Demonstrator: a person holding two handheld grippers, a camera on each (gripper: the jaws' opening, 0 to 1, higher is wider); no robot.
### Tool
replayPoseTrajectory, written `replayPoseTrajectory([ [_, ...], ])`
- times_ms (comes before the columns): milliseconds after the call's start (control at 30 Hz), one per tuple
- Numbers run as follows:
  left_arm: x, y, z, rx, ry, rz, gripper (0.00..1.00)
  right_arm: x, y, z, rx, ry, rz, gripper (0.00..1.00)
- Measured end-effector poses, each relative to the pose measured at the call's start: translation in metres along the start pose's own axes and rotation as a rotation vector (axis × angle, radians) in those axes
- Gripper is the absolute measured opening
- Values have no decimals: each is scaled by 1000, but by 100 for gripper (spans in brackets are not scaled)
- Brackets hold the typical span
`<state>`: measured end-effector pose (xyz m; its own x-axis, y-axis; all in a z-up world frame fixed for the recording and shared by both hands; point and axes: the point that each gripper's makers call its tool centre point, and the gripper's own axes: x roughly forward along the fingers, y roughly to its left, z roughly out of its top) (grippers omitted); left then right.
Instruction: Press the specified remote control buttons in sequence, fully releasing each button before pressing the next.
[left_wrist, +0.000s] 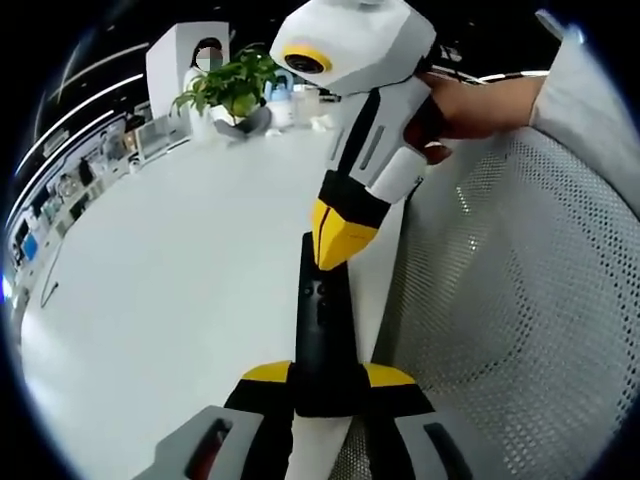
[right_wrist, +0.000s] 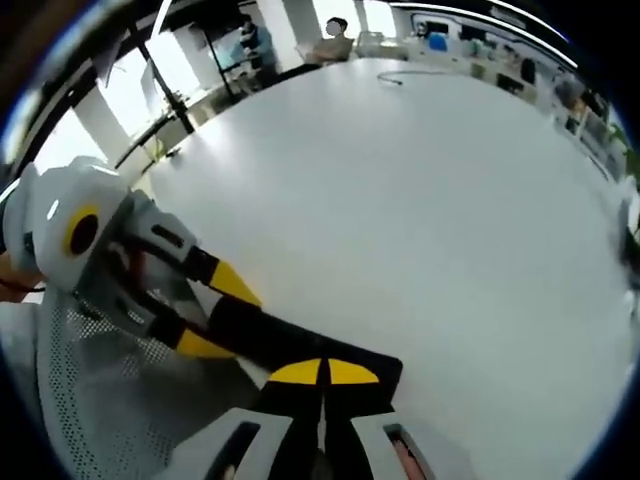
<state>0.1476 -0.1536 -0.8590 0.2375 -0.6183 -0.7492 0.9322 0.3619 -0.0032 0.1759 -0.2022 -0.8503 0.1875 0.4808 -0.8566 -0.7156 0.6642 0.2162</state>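
Note:
A slim black remote (left_wrist: 322, 325) is clamped by its near end between the yellow-tipped jaws of my left gripper (left_wrist: 326, 375), which holds it over the table edge. My right gripper (left_wrist: 335, 242) comes down from the upper right in a person's hand (left_wrist: 470, 100). Its jaws are shut together and their tip touches the remote's far end, just beyond a small button cluster (left_wrist: 318, 292). In the right gripper view, my right gripper (right_wrist: 323, 372) is shut with its tips on the remote (right_wrist: 270, 335). The left gripper (right_wrist: 218, 318) grips it from the left.
A wide white table (left_wrist: 170, 270) stretches left. A white perforated chair surface (left_wrist: 510, 300) lies at the right. A potted plant (left_wrist: 235, 88) and a white appliance (left_wrist: 185, 55) stand at the table's far end. People (right_wrist: 335, 40) sit beyond the table, near a cable (right_wrist: 392, 80).

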Motion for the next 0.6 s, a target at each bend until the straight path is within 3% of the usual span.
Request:
replayPoseTrajectory([
  [167, 1, -7, 2, 55, 0, -15, 25, -2, 11, 8, 8, -47, 62, 0],
  [267, 1, -6, 2, 39, -1, -22, 25, -1, 16, 8, 24, -43, 92, 0],
  [600, 3, -9, 2, 44, -7, -32, 25, 8, 21, 4, -3, -19, 97, 0],
])
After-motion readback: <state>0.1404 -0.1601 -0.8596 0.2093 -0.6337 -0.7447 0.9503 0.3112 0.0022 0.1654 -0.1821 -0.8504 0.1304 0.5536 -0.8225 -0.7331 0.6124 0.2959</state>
